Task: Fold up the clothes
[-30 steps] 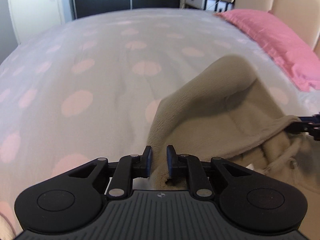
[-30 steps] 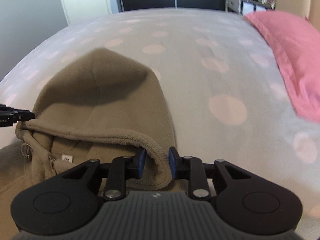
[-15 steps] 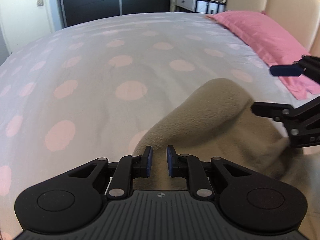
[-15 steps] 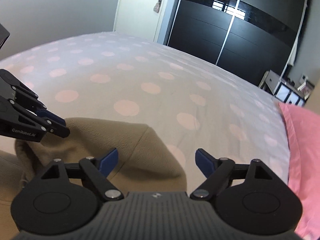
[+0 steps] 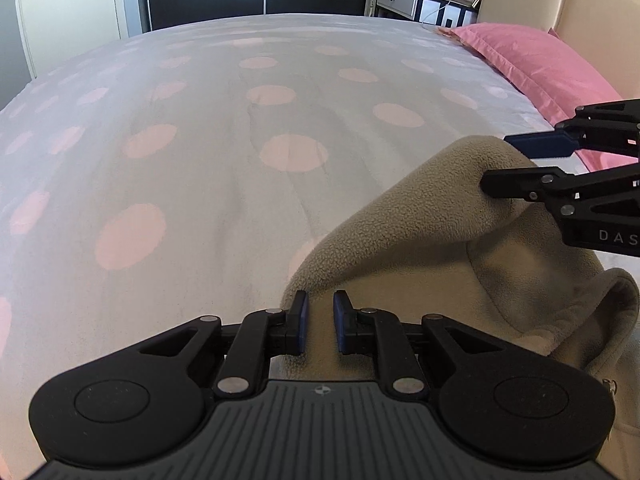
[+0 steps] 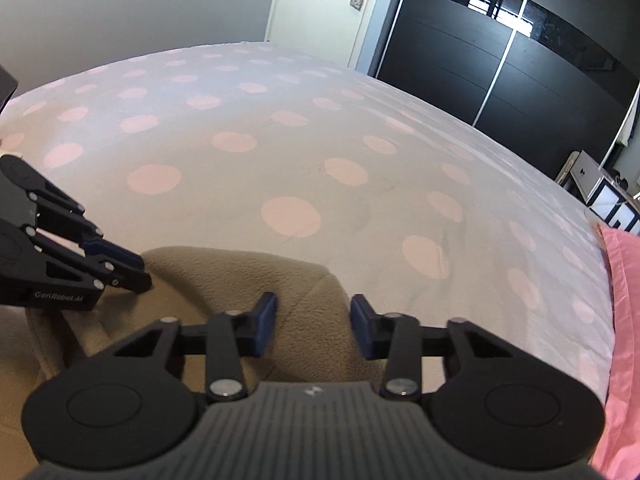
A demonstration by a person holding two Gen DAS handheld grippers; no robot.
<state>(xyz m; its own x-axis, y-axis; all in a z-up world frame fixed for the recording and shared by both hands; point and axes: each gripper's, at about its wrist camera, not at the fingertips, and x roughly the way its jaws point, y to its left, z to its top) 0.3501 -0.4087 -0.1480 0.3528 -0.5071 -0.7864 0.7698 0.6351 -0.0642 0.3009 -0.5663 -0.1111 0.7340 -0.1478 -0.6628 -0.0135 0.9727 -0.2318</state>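
The right hand-held gripper [image 6: 313,326] has released the fleece hood [image 6: 240,276], jaws now apart.

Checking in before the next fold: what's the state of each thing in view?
Left gripper: shut on the hoodie's edge.
Right gripper: open, over the hood.
Hoodie: tan fleece, on the bed, hood folded over.
Bed: spotted cover, smooth.
Pillow: pink, flat by the headboard.
Wardrobe: doors shut.

Tan fleece hoodie [image 5: 420,240], hood part-folded over, bunched on polka-dot bed, near pink pillow
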